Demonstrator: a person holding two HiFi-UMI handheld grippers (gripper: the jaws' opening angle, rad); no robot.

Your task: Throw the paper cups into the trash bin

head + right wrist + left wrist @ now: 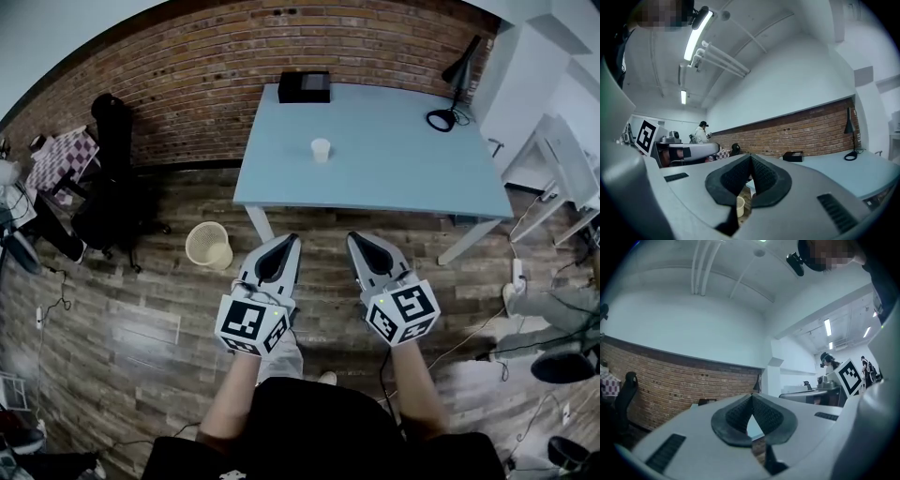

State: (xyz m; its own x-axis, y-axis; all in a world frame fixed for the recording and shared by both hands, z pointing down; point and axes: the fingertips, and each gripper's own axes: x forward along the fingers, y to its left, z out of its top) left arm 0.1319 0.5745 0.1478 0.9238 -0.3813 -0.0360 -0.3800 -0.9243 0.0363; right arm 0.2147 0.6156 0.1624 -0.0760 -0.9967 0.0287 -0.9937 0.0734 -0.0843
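The counter (375, 159) is pale blue, the paper cup (321, 150) white, the box (304, 86) and lamp (462, 64) black. The trash bin (209, 246) is cream. Red-brown brick patterns the wall (187, 66); the floor (141, 309) shows grey-brown planks. The left tongs (284, 246) and right tongs (361, 244) are grey with black pads and black-and-white marker cubes.

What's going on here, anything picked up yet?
A person stands facing the table, holding the left hand-held gripper and the right hand-held gripper, both shut and empty. One paper cup stands untouched on the table. The trash bin sits on the floor beside the table.
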